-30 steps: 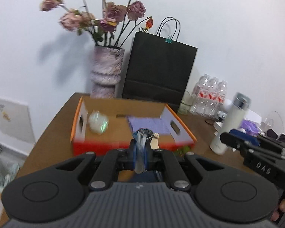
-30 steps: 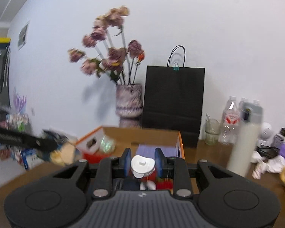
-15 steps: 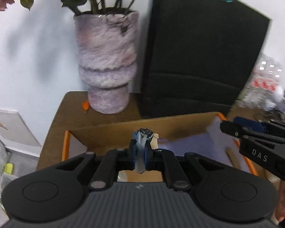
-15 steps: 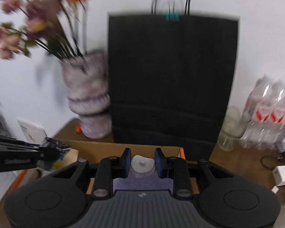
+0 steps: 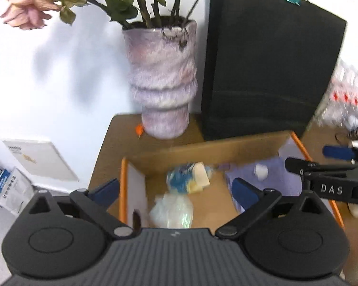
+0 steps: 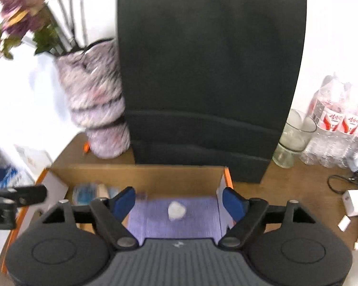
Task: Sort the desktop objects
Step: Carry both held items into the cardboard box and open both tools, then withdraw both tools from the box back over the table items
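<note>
An open cardboard box with orange edges (image 5: 226, 147) (image 6: 140, 178) sits on the wooden desk. My left gripper (image 5: 176, 190) is open above the box's left part; a blue and yellow snack packet (image 5: 191, 178) and a clear crumpled wrapper (image 5: 171, 211) lie on the box floor below it. The packet also shows in the right wrist view (image 6: 90, 193). My right gripper (image 6: 179, 202) is open above a purple pad (image 6: 179, 219) in the box; a small white object (image 6: 176, 211) lies on the pad, also seen in the left wrist view (image 5: 260, 171). The right gripper shows at the right of the left wrist view (image 5: 305, 159).
A purple-white vase with dried roses (image 5: 163, 83) (image 6: 97, 109) and a tall black paper bag (image 5: 269, 71) (image 6: 207, 83) stand just behind the box. Water bottles (image 6: 341, 128), a glass (image 6: 293, 138), a white charger (image 6: 354, 202) and a cable lie to the right.
Both grippers have opened over the box. The snack packet dropped from the left gripper and the white object from the right one; both now lie in the box.
</note>
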### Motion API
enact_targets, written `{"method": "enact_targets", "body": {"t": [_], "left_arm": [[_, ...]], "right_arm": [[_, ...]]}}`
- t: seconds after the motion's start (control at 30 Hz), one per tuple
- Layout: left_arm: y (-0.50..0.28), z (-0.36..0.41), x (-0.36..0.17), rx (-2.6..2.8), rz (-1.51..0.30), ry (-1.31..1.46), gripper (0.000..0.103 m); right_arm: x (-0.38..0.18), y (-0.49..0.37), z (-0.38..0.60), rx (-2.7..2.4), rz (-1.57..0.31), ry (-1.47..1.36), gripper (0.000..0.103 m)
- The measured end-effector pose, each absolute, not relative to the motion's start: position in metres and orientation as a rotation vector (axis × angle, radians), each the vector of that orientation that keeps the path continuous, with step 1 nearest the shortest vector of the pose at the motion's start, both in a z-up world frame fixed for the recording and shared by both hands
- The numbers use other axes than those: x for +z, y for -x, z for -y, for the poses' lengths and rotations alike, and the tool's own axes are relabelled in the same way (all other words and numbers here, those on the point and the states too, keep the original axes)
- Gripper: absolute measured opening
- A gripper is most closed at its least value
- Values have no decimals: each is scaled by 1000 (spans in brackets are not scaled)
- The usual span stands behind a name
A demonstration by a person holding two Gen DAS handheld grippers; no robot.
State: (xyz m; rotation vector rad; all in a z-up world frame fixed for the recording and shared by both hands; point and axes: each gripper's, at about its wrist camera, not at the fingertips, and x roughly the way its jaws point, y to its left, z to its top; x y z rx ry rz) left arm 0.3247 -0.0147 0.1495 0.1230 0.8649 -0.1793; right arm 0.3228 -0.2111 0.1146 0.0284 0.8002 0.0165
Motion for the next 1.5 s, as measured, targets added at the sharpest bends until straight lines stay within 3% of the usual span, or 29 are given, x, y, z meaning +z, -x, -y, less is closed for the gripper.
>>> {"method": "enact_targets", "body": {"t": [0.27,0.6,1.2,1.5], "left_arm": [[-257,-1,143,-80,-944,-124,103],[-155,-27,164,-95,-812,-50,103],[52,-50,64,33,-623,28,103],[74,-32,58,-29,-627,10,103]], "right_arm": [[144,-256,190,81,-842,33,89],[146,-170,190,95,-799,5,89],[76,46,204,73,-608,-91,97],[79,90,232,-9,-492,-121,98]]}}
